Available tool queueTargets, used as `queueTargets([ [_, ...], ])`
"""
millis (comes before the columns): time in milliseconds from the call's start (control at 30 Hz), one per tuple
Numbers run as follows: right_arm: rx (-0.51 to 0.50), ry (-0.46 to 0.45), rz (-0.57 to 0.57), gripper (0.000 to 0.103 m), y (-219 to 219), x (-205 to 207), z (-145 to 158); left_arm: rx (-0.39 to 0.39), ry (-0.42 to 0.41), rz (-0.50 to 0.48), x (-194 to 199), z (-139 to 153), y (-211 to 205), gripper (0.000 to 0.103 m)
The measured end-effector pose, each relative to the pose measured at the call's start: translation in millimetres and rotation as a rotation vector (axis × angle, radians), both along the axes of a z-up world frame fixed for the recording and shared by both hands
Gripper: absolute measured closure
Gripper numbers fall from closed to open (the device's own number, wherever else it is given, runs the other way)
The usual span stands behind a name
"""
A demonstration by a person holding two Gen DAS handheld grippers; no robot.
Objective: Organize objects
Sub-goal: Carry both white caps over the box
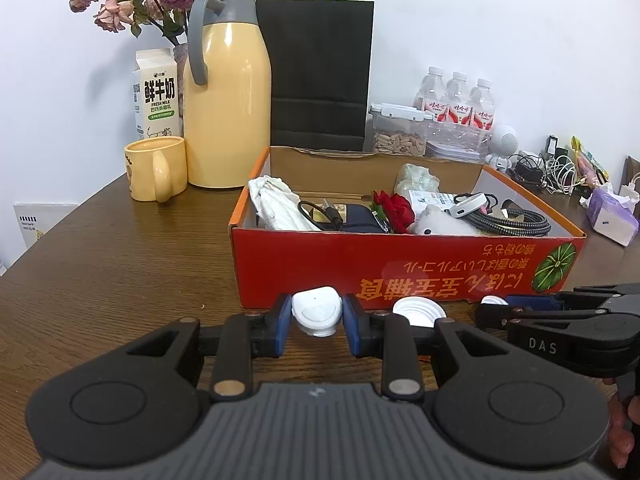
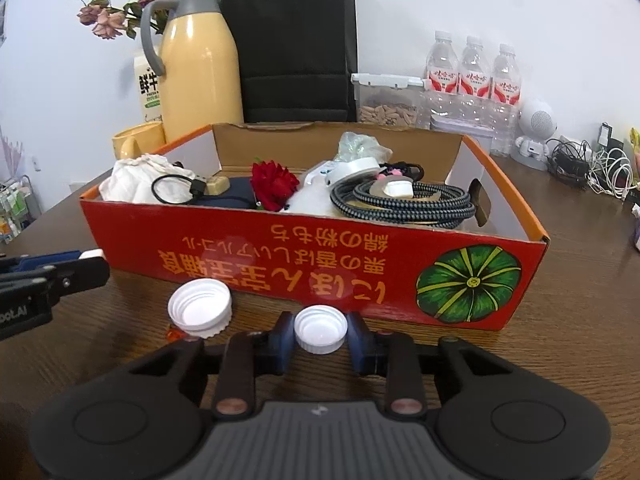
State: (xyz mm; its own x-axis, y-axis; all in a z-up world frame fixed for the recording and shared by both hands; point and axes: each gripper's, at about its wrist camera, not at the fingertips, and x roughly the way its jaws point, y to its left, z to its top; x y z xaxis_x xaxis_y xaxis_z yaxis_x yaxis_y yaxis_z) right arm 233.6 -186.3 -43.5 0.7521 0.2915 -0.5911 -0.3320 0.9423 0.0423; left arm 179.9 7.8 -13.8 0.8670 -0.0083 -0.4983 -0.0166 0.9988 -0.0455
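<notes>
My left gripper is shut on a small white plastic device, held between its blue pads just above the wooden table. My right gripper is shut on a small white bottle cap, open side up, low in front of the red cardboard box. A larger white cap lies on the table to its left, and the left wrist view also shows this cap. The box holds a red fabric flower, a braided cable, a white cloth and several small items.
Behind the box stand a yellow thermos, a yellow mug, a milk carton, a black paper bag, a seed container and water bottles. Tangled chargers and a tissue pack sit at the right.
</notes>
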Motion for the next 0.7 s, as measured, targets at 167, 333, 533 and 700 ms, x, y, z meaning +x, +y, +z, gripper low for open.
queueTargets([
  [167,0.019,-0.051,0.005,0.076,-4.0,-9.2,8.0,0.000,-0.008,0.000,-2.1,1.5,-1.1,0.075],
  [333,0.047,-0.121,0.026,0.076,-9.5,-23.1,23.8,-0.005,-0.038,-0.011,-6.4,13.9,-1.9,0.075],
  [533,0.060,-0.227,0.043,0.076,-16.0,-29.8,54.0,-0.007,-0.096,-0.022,-0.6,39.2,-6.7,0.075],
  [700,0.064,-0.297,0.029,0.076,-21.2,-18.3,76.1,-0.008,-0.157,-0.023,17.8,61.5,-16.3,0.075],
])
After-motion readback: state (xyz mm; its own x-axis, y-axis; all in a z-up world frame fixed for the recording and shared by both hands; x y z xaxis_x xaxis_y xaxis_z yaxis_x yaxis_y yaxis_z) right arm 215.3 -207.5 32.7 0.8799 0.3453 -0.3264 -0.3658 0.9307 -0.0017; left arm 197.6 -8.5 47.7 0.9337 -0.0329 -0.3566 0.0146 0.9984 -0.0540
